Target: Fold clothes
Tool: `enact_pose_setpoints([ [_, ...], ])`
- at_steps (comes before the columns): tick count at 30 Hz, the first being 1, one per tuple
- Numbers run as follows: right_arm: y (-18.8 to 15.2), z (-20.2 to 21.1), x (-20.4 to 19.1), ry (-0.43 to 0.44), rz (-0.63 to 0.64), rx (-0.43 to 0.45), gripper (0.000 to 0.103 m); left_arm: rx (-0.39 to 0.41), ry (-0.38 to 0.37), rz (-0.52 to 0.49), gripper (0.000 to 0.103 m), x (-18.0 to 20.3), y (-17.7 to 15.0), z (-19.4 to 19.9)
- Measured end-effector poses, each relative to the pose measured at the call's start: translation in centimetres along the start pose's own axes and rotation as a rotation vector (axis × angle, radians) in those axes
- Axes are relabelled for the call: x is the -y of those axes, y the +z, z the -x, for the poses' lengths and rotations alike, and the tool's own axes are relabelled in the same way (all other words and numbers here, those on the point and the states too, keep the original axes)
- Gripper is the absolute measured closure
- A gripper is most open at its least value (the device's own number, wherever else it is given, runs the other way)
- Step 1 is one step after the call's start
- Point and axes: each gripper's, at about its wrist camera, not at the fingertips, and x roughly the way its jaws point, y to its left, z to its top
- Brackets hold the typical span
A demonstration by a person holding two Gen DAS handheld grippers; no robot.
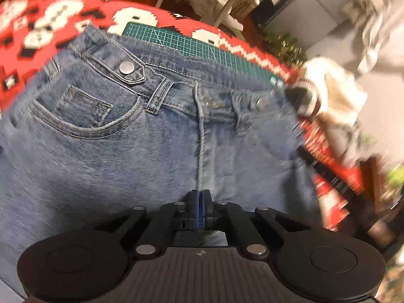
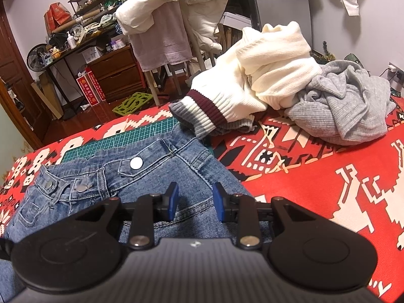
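Blue jeans (image 1: 106,151) lie front side up on the red patterned cloth, waistband at the far side, with the fly seam running toward my left gripper (image 1: 201,195). Its blue pads are pressed together just above the denim, and no fabric shows between them. In the right wrist view the jeans (image 2: 151,176) spread out below and to the left of my right gripper (image 2: 195,198), which is open and hovers over the denim near the waistband's right end. The silver waist button (image 2: 136,162) lies just beyond its fingers.
A green cutting mat (image 2: 121,140) lies under the jeans' waistband. A white sweater with striped cuffs (image 2: 257,80) and a grey garment (image 2: 348,106) are heaped at the far right of the red cloth (image 2: 315,171). Beyond the edge stand a draped chair (image 2: 171,25) and a wooden drawer unit (image 2: 118,75).
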Motion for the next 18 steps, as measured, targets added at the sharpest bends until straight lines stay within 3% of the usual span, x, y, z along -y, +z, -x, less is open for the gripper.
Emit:
enact_pose_setpoints([
  [2,0.0,0.0,0.0,-0.001,0.002,-0.001,0.07,0.023,-0.044,0.021,0.101,0.2,0.9,0.4],
  [7,0.0,0.0,-0.1,-0.003,0.005,-0.003,0.07,0.073,-0.067,0.021,0.101,1.8,3.6,-0.5],
  [12,0.0,-0.1,0.1,-0.002,-0.001,-0.004,0.07,0.055,0.052,-0.003,0.102,1.9,4.4,-2.5],
  [18,-0.1,-0.1,0.2,-0.003,-0.005,-0.005,0.07,0.08,0.036,0.025,0.102,0.7,4.3,-1.5],
])
